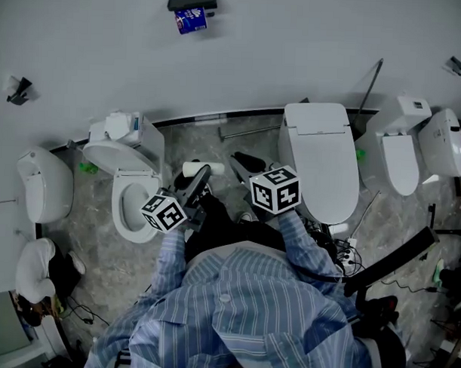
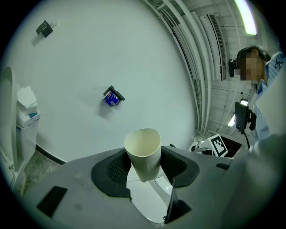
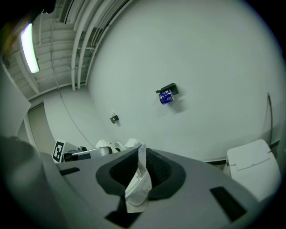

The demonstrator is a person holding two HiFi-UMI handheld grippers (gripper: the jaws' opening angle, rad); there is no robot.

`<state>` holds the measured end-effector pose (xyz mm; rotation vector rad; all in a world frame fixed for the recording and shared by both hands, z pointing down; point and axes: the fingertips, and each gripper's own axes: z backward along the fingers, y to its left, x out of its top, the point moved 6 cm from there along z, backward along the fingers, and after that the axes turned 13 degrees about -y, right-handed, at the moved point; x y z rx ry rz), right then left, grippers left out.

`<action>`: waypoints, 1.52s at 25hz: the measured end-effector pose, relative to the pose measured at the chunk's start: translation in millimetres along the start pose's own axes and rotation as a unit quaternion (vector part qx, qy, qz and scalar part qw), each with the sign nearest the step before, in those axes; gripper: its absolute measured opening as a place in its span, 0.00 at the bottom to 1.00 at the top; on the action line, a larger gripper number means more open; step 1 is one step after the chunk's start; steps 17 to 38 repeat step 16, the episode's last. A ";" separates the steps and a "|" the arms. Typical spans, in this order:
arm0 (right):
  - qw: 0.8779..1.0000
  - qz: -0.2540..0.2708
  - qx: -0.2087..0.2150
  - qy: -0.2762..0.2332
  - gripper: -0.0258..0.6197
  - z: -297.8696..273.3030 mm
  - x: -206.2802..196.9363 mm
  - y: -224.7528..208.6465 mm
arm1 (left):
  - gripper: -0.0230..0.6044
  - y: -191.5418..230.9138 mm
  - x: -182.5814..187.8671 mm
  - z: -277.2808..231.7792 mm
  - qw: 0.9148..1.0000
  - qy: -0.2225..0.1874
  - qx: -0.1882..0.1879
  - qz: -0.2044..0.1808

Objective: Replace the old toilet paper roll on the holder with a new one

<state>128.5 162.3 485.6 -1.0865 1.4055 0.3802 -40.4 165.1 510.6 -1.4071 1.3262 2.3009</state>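
A black wall holder [image 1: 193, 2] carries a small blue and white thing [image 1: 191, 20], which also shows in the left gripper view [image 2: 112, 97] and the right gripper view [image 3: 166, 95]. My left gripper [image 1: 197, 178] points level at the wall. Its jaws [image 2: 143, 163] are shut on an empty cream cardboard tube [image 2: 143, 152], seen from the head as a pale cylinder [image 1: 192, 169]. My right gripper [image 1: 242, 166] is to its right, angled slightly down. It [image 3: 140, 172] is shut on a thin white wrapper [image 3: 138, 188] with blue print at its top edge.
Several toilets line the wall: one with an open bowl [image 1: 132, 202] beside my left gripper, a closed white one [image 1: 322, 156] by the right gripper, others further out [image 1: 401, 151] [image 1: 43, 184]. Cables [image 1: 341, 255] lie on the stone floor. Another small bracket [image 1: 19, 89] is on the wall.
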 end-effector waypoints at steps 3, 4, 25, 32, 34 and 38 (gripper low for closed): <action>1.000 -0.003 -0.006 -0.004 0.13 4.9 1.6 -7.0 | 0.36 -3.2 -2.7 -6.1 1.000 0.005 -0.004 -0.002; 1.000 -0.004 -0.007 -0.005 0.13 6.0 2.2 -9.0 | 0.36 -4.0 -3.2 -8.1 1.000 0.007 -0.005 -0.002; 1.000 -0.016 -0.020 -0.012 0.13 14.3 3.6 -26.7 | 0.36 -7.8 -10.8 -28.4 0.999 0.027 -0.018 0.000; 1.000 -0.016 -0.020 -0.012 0.13 14.3 3.6 -26.7 | 0.36 -7.8 -10.8 -28.4 0.999 0.027 -0.018 0.000; 1.000 -0.016 -0.020 -0.012 0.13 14.3 3.6 -26.7 | 0.36 -7.8 -10.8 -28.4 0.999 0.027 -0.018 0.000; 1.000 -0.016 -0.020 -0.012 0.13 14.3 3.6 -26.7 | 0.36 -7.8 -10.8 -28.4 0.999 0.027 -0.018 0.000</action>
